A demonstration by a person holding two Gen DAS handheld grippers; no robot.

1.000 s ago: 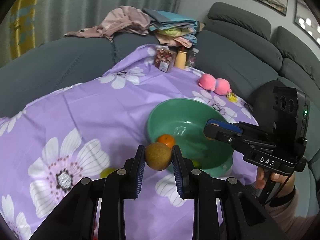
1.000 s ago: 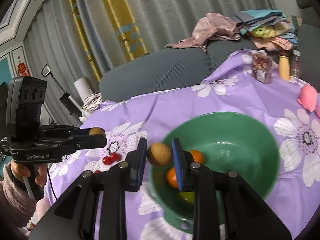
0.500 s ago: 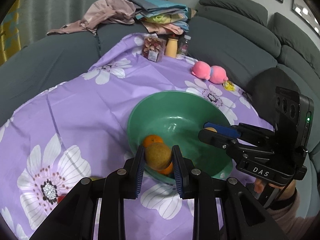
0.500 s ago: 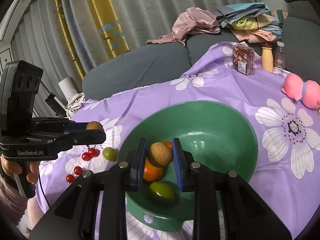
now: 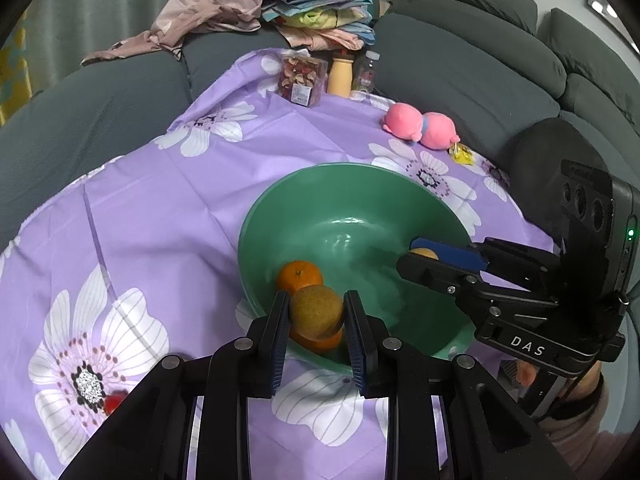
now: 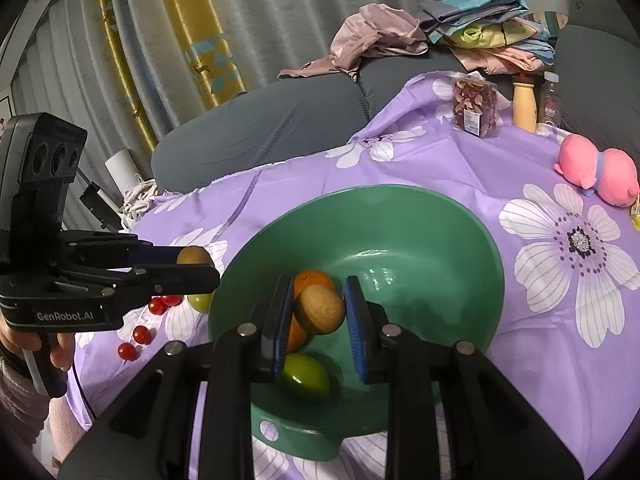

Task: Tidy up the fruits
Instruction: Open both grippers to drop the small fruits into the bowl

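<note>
Left wrist view: your left gripper (image 5: pixel 317 322) has its jaws closed on a brown round fruit (image 5: pixel 316 312), held over the near rim of the green bowl (image 5: pixel 352 184). An orange (image 5: pixel 300 275) lies in the bowl just beyond it, and a second orange (image 5: pixel 320 342) shows under the held fruit. Your right gripper (image 5: pixel 424 256) reaches over the bowl from the right, with what looks like a tan fruit (image 5: pixel 425 254) at its tip; the grip there is partly hidden. The bowl stands on the purple flowered cloth (image 5: pixel 160 208).

Right wrist view: your right gripper (image 6: pixel 318 316) holds a tan fruit (image 6: pixel 320 309) over the bowl's (image 6: pixel 400 200) inside; its jaws sit narrowly apart with the fruit between the pads. Below lie an orange (image 6: pixel 312 280) and a green fruit (image 6: pixel 306 374). Your left gripper (image 6: pixel 192 264) grips its brown fruit (image 6: pixel 194 257) just beside the bowl's left rim. Red cherry tomatoes (image 6: pixel 142 334) and a green fruit (image 6: pixel 200 301) rest on the cloth nearby.
</note>
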